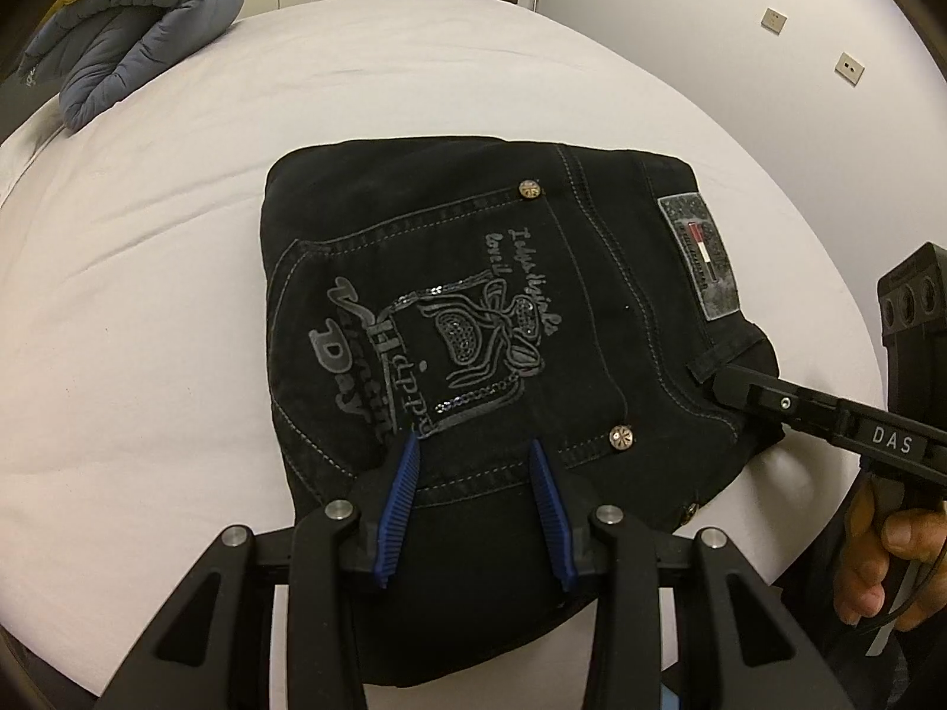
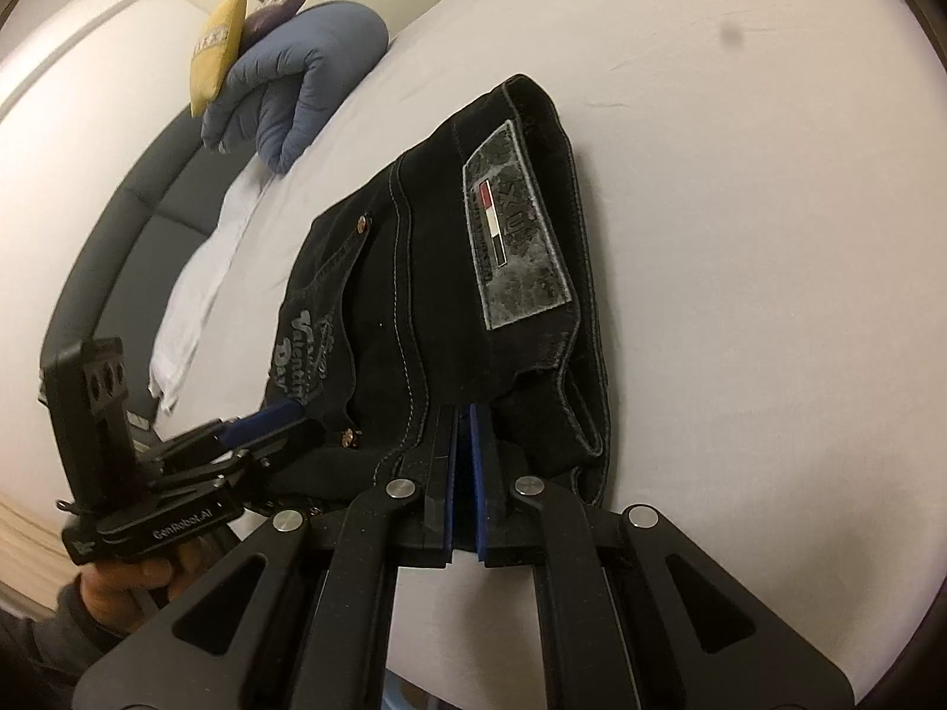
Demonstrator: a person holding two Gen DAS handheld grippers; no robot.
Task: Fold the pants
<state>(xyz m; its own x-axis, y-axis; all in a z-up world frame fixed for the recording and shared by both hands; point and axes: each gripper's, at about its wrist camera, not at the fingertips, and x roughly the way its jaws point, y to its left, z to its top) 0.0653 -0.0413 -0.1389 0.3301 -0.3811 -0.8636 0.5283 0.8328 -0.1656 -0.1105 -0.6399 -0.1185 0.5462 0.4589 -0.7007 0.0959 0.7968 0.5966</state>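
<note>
Pants (image 1: 473,307): black denim, folded into a compact block mid-frame on the white bed sheet (image 1: 177,236). Likely heavy for cloth, stiff at seams, limp elsewhere; layers may slide if lifted by one corner. Best hold, I'd judge: thick waistband edge or a stacked fold edge, both sides at once. Look: grey-stitched back pocket with embroidered lettering, metal rivets, grey brand patch (image 2: 515,225) at the waistband.

Left gripper (image 1: 473,444): jaws partly spread over the near edge, not visibly pinching anything. Right gripper (image 2: 464,414): jaws pressed together at the waistband corner, lower centre; cloth between them not clear.
</note>
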